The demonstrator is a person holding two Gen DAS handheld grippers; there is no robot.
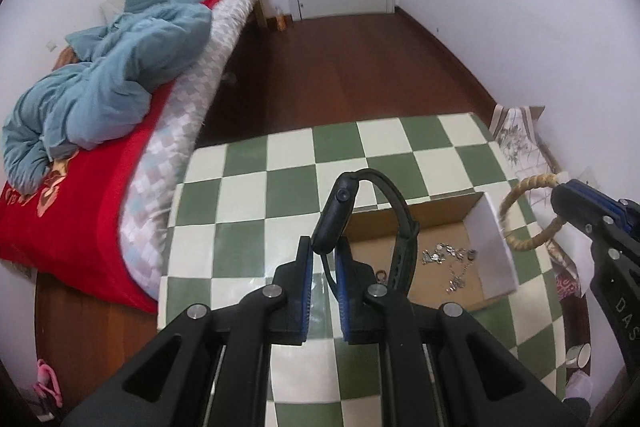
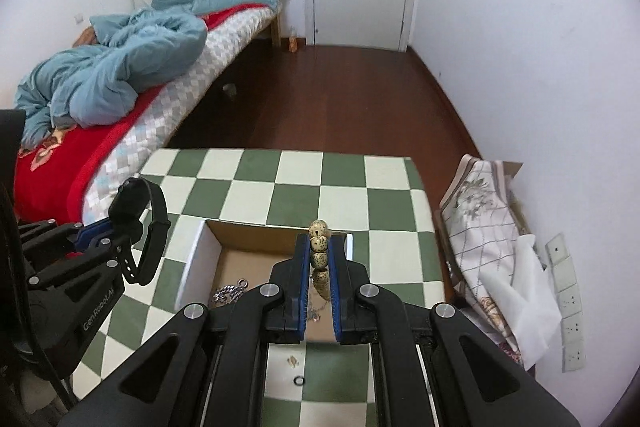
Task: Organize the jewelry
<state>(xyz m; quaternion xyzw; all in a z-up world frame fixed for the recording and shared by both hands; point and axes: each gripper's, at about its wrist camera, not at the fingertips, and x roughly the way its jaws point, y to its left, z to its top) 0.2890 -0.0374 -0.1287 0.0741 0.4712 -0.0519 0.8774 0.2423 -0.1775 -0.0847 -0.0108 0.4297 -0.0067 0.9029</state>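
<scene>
My left gripper (image 1: 323, 251) is shut on a black smartwatch (image 1: 334, 217), held by its strap above the checkered table; it also shows in the right wrist view (image 2: 138, 227). My right gripper (image 2: 319, 247) is shut on a tan beaded bracelet (image 2: 319, 247), held over an open cardboard box (image 2: 252, 231). In the left wrist view the bracelet (image 1: 528, 215) hangs as a loop at the right gripper (image 1: 560, 193), beside the box (image 1: 492, 247). Silver chains (image 1: 448, 259) lie on the box floor.
The green-and-white checkered table (image 2: 280, 183) carries a small black ring (image 2: 298, 381) and a tiny gold piece (image 2: 293, 360) near its front edge. A bed with a blue quilt (image 2: 112, 75) stands left. A cloth bag (image 2: 480, 227) leans against the right wall.
</scene>
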